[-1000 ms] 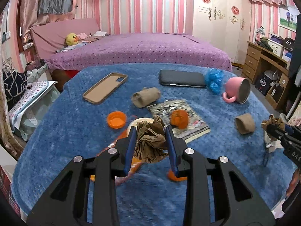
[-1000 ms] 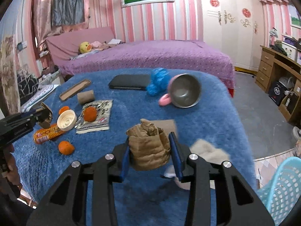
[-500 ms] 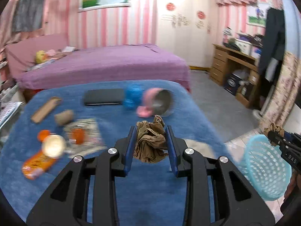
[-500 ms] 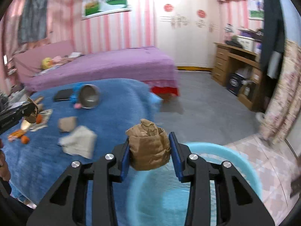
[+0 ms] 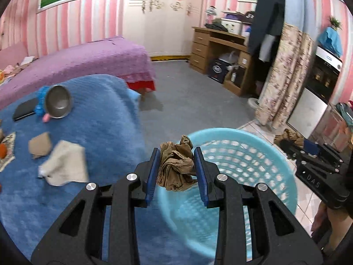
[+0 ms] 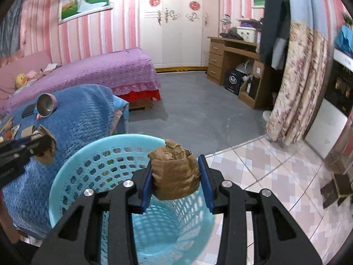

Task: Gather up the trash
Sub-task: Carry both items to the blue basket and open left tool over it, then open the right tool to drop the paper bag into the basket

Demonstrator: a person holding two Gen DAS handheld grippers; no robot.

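Observation:
My left gripper (image 5: 176, 172) is shut on a crumpled brown paper wad (image 5: 175, 165), held at the near-left rim of the light blue plastic basket (image 5: 249, 154). My right gripper (image 6: 176, 176) is shut on a crumpled brown paper ball (image 6: 175, 175) and hangs over the same basket (image 6: 92, 152), which stands on the floor beside the blue-covered table (image 6: 88, 114). In the left wrist view the right gripper (image 5: 286, 141) shows at the basket's far right with its paper. In the right wrist view the left gripper (image 6: 47, 148) shows at the left with its wad.
On the blue cover (image 5: 106, 119) lie a beige cloth (image 5: 64, 165), a brown paper piece (image 5: 40, 145), a pink metal cup (image 5: 58, 105) and a dark phone (image 5: 23, 110). A purple bed (image 6: 110, 68), a wooden desk (image 6: 238, 50), a floral curtain (image 6: 302, 84) and tiled floor (image 6: 264, 165) surround.
Both grippers swung right from over the table to the blue basket, each still holding its paper. The table's clutter has slid off to the left of both views.

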